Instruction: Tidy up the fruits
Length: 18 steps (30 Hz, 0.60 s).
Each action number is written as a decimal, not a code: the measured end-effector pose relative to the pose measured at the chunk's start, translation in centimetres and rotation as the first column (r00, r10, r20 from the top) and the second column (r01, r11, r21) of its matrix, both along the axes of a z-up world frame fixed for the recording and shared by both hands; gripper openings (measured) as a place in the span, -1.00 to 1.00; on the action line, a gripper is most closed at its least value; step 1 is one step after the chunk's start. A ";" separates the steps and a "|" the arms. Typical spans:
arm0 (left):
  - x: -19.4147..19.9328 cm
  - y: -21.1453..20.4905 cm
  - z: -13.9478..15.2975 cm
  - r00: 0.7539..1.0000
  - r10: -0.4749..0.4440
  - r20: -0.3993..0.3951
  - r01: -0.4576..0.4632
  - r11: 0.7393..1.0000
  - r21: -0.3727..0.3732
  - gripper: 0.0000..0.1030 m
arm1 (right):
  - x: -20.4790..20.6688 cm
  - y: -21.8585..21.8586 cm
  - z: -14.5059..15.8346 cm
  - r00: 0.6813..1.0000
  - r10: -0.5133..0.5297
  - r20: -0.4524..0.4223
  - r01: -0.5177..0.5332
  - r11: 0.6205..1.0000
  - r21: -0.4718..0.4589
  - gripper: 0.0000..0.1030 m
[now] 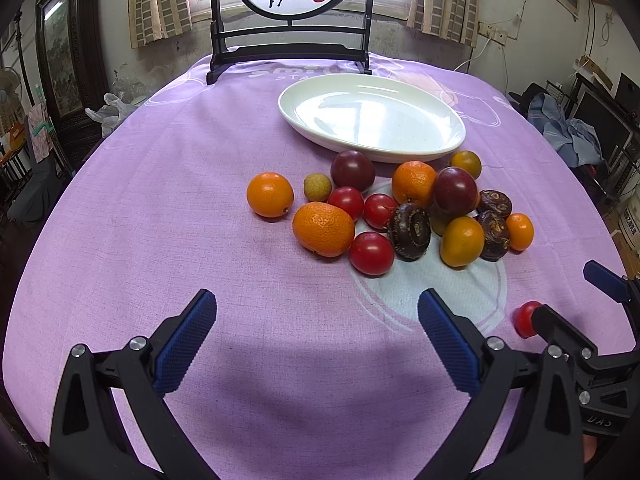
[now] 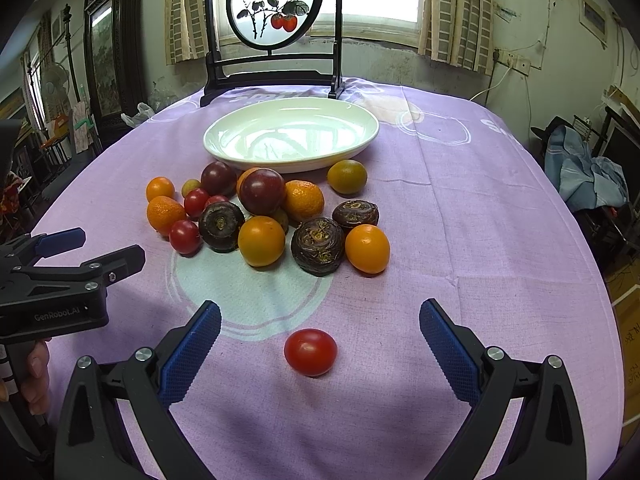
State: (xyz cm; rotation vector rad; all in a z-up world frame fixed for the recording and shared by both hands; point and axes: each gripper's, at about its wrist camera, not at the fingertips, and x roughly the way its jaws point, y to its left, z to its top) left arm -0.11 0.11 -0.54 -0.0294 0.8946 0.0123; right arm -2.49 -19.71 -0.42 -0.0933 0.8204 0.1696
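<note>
A pile of fruit point(image 1: 400, 208) lies on the purple tablecloth: oranges, red cherry tomatoes, dark plums and brown water chestnuts; it also shows in the right wrist view point(image 2: 264, 216). Behind it stands an empty white oval plate point(image 1: 448, 144), also in the right wrist view point(image 2: 360, 140). One cherry tomato point(image 2: 311, 352) lies apart, between the open fingers of my right gripper point(image 2: 320, 344), untouched; it shows in the left wrist view point(image 1: 526, 319) too. My left gripper point(image 1: 318, 336) is open and empty, short of the pile.
A dark wooden stand with a round persimmon painting point(image 2: 276, 4) stands at the table's far edge. The left gripper point(image 2: 92, 248) shows at the left in the right wrist view. Furniture and clothes surround the table.
</note>
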 end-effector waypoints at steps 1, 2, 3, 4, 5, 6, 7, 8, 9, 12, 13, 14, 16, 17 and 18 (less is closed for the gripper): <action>0.0 0.0 0.0 1.000 0.000 0.000 0.000 1.000 -0.001 0.92 | -0.1 0.1 -0.1 1.000 0.000 -0.001 0.000 1.000 0.000 0.93; 0.0 0.0 0.0 1.000 0.000 0.000 0.000 1.000 -0.001 0.92 | 0.0 0.0 0.0 1.000 0.000 0.000 0.000 1.000 0.000 0.93; 0.0 0.0 0.0 1.000 0.000 0.000 0.000 1.000 0.000 0.92 | 0.0 0.0 0.0 1.000 0.000 0.000 0.000 1.000 0.000 0.93; 0.0 0.0 0.0 1.000 0.001 -0.001 -0.001 1.000 0.000 0.92 | 0.0 0.1 0.0 1.000 0.000 0.000 0.000 1.000 0.000 0.93; 0.0 0.0 0.0 1.000 0.001 -0.001 -0.001 1.000 -0.001 0.92 | 0.0 0.0 0.0 1.000 0.000 0.000 0.000 1.000 0.000 0.93; 0.0 -0.1 -0.1 1.000 -0.001 -0.002 0.001 1.000 0.000 0.92 | 0.0 0.0 0.0 1.000 0.001 0.000 -0.001 1.000 0.000 0.93; 0.0 -0.1 -0.1 1.000 -0.001 -0.002 0.001 1.000 0.000 0.92 | 0.0 0.1 0.0 1.000 0.001 0.000 -0.001 1.000 0.000 0.93; 0.0 -0.1 -0.1 1.000 -0.002 -0.002 0.002 1.000 0.000 0.92 | 0.0 0.0 0.0 1.000 0.001 0.000 -0.001 1.000 0.000 0.93; 0.0 -0.1 -0.1 1.000 -0.002 -0.002 0.002 1.000 0.000 0.92 | 0.0 0.0 0.0 1.000 0.001 -0.001 -0.001 1.000 0.000 0.93; 0.0 -0.1 -0.1 1.000 -0.002 -0.003 0.002 1.000 0.000 0.92 | 0.1 0.0 -0.2 1.000 0.003 -0.002 -0.003 1.000 0.001 0.93; 0.0 -0.1 -0.1 1.000 -0.002 -0.002 0.002 1.000 0.000 0.92 | 0.1 0.1 -0.2 1.000 0.003 -0.002 -0.003 1.000 0.001 0.93; 0.0 -0.1 -0.1 1.000 -0.002 -0.002 0.002 1.000 0.000 0.92 | 0.1 0.0 -0.2 1.000 0.003 -0.001 -0.003 1.000 0.001 0.93; 0.0 -0.1 -0.1 1.000 -0.001 -0.002 0.001 1.000 0.000 0.92 | 0.1 0.0 -0.2 1.000 0.003 -0.001 -0.003 1.000 0.001 0.93; 0.0 -0.1 -0.2 1.000 -0.001 -0.002 0.001 1.000 0.000 0.92 | 0.1 0.1 -0.2 1.000 0.003 -0.001 -0.003 1.000 0.001 0.93; 0.0 -0.1 -0.1 1.000 -0.001 -0.002 0.001 1.000 0.000 0.92 | 0.1 0.1 -0.2 1.000 0.003 -0.001 -0.003 1.000 0.002 0.93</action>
